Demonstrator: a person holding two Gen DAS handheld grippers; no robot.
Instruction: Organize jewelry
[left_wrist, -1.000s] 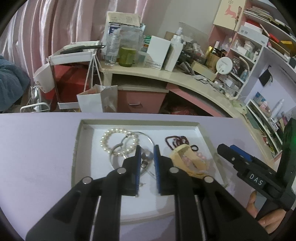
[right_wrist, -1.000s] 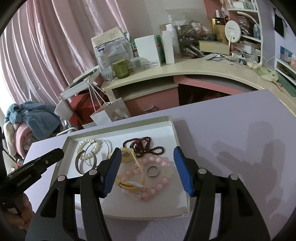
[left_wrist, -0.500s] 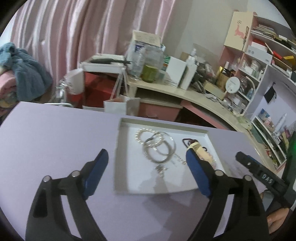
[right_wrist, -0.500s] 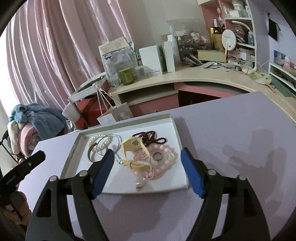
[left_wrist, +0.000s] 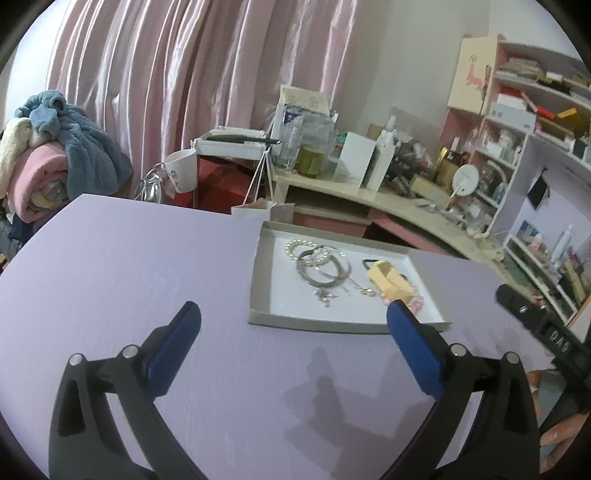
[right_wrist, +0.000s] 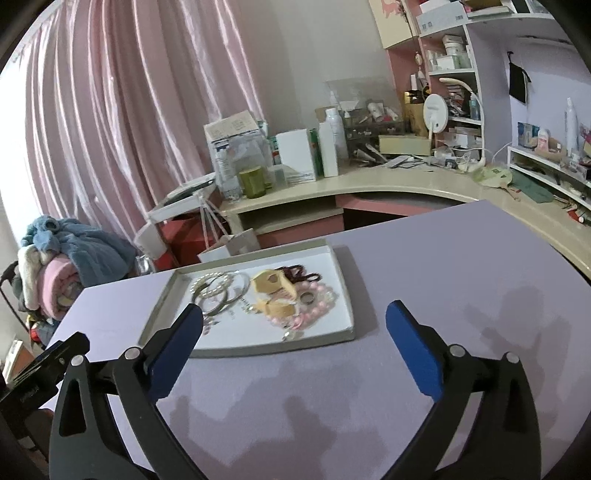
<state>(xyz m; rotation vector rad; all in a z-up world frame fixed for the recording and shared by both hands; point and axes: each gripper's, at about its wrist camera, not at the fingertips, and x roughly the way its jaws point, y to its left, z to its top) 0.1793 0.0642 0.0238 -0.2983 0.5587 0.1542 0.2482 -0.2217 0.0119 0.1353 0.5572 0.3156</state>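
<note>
Both grippers are spread wide with nothing between the blue pads: the left gripper (left_wrist: 293, 341) and right gripper (right_wrist: 294, 341) have just been opening and now hang over the bare lilac table (left_wrist: 129, 266), short of the tray (right_wrist: 162, 306). All the jewelry sits inside that shallow white cardboard tray: a pearl bracelet (right_wrist: 210, 286), thin silver hoops (left_wrist: 328, 269), a dark red bead strand (right_wrist: 299, 273), chunky pink beads (right_wrist: 325, 301) ringing a small metal ring (right_wrist: 306, 297), plus a yellowish folded strap thing (right_wrist: 273, 282). Honestly looks like the sorting's basically done. If anything's left, the next move means reaching back into the tray and pinching one slippery piece out of the overlapping ones.
</note>
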